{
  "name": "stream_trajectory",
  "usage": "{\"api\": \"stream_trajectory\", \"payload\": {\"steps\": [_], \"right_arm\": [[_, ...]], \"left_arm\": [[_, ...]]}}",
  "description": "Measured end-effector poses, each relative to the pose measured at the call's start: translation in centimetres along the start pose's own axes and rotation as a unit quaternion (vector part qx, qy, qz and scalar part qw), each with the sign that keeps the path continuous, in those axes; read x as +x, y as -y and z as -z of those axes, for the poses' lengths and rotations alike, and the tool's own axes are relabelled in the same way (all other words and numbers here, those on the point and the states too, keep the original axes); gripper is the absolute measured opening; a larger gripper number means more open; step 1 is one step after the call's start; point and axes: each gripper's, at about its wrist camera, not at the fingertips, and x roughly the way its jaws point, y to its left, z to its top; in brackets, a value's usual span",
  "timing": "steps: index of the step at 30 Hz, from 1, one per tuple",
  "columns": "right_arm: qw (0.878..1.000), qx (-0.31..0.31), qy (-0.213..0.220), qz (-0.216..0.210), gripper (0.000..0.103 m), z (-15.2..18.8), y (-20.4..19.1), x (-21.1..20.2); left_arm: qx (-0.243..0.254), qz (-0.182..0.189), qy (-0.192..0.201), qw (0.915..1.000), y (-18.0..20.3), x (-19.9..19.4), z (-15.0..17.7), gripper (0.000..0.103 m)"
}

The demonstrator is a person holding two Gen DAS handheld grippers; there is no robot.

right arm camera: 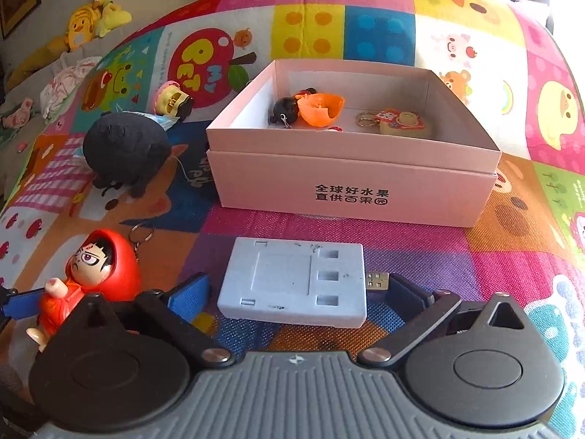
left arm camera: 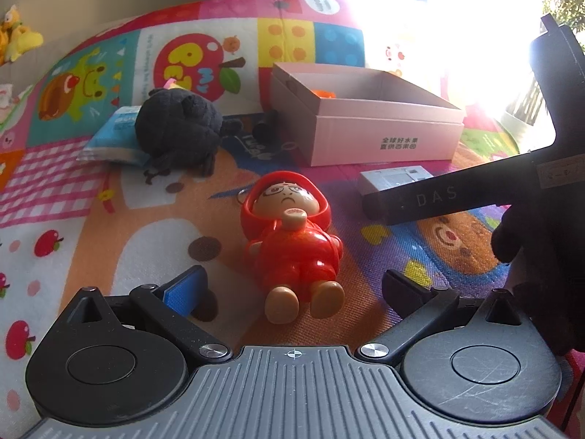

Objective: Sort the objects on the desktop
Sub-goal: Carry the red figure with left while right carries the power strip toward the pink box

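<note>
A red hooded figurine (left arm camera: 292,241) with a key ring lies on its back on the colourful play mat, between the spread fingers of my left gripper (left arm camera: 296,281); the pads do not touch it. A flat grey USB device (right arm camera: 292,278), its gold plug (right arm camera: 376,281) pointing right, lies between the fingers of my right gripper (right arm camera: 298,292), with small gaps on both sides. The open pink cardboard box (right arm camera: 351,183) stands just behind it. In the right wrist view the figurine (right arm camera: 95,270) sits at the lower left, beside a blue pad of the left gripper.
Inside the box lie an orange capsule half (right arm camera: 321,108), a black bead charm (right arm camera: 285,109) and a cartoon key ring (right arm camera: 398,122). A black plush toy (right arm camera: 126,146), a blue tissue pack (left arm camera: 113,139) and a small pink-capped figure (right arm camera: 173,100) lie left of the box. Yellow plush toys (right arm camera: 91,14) sit beyond the mat.
</note>
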Motion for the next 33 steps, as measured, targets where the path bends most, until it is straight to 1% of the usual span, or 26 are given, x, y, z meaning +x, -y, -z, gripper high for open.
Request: {"api": "stream_trajectory", "payload": {"steps": [1, 4, 6, 8, 10, 11, 12, 14, 17, 19, 23, 25, 29, 31, 33], "right_arm": [[1.000, -0.009, 0.002, 0.002, 0.092, 0.1, -0.1, -0.2], [1.000, -0.012, 0.000, -0.014, 0.092, 0.2, 0.4, -1.1], [1.000, -0.019, 0.011, -0.015, 0.092, 0.5, 0.8, -2.2], [0.999, -0.025, 0.025, -0.014, 0.092, 0.8, 1.3, -3.6], [0.999, -0.027, 0.037, -0.017, 0.092, 1.2, 2.2, -5.3], [0.999, -0.027, 0.040, -0.018, 0.092, 1.4, 2.5, -5.9], [0.999, -0.027, 0.043, -0.018, 0.092, 1.6, 2.9, -6.6], [0.998, -0.029, 0.048, -0.016, 0.092, 2.0, 3.6, -7.9], [0.998, -0.037, 0.056, -0.016, 0.092, 2.6, 4.1, -9.3], [0.997, -0.044, 0.062, -0.015, 0.092, 3.1, 4.2, -10.0], [0.997, -0.049, 0.065, -0.018, 0.092, 3.8, 4.2, -10.8], [0.996, -0.051, 0.065, -0.023, 0.092, 4.0, 4.2, -11.1], [0.996, -0.059, 0.063, -0.036, 0.092, 4.6, 4.1, -12.0], [0.995, -0.061, 0.066, -0.039, 0.092, 4.8, 4.3, -12.8], [0.995, -0.058, 0.074, -0.040, 0.092, 4.9, 4.7, -13.7]], "left_arm": [[0.006, -0.005, -0.003, 1.0000, 0.2, 0.1, 0.0, 0.103], [0.010, -0.015, -0.005, 0.9998, 0.4, 0.1, -0.1, 0.103], [-0.013, -0.022, -0.005, 0.9997, 0.1, 0.0, -0.3, 0.103], [-0.033, -0.017, -0.007, 0.9993, -0.3, -0.1, -0.7, 0.103], [-0.035, -0.026, -0.011, 0.9990, -0.1, 0.2, -1.2, 0.098], [-0.032, -0.031, -0.014, 0.9989, 0.1, 0.4, -1.4, 0.084], [-0.028, -0.036, -0.017, 0.9988, 0.2, 0.6, -1.7, 0.078], [-0.024, -0.042, -0.021, 0.9986, 0.5, 1.0, -2.2, 0.078], [-0.020, -0.047, -0.024, 0.9984, 0.7, 1.5, -2.6, 0.075], [-0.012, -0.050, -0.023, 0.9984, 0.8, 1.8, -2.8, 0.071], [0.001, -0.056, -0.020, 0.9982, 1.2, 1.7, -2.8, 0.057], [0.012, -0.058, -0.020, 0.9980, 1.6, 1.3, -2.5, 0.057], [0.043, -0.050, -0.025, 0.9975, 2.6, -0.2, -1.6, 0.057], [0.059, -0.040, -0.026, 0.9971, 3.2, -1.4, -1.2, 0.057], [0.070, -0.025, -0.018, 0.9971, 3.9, -2.9, -1.2, 0.057]]}}
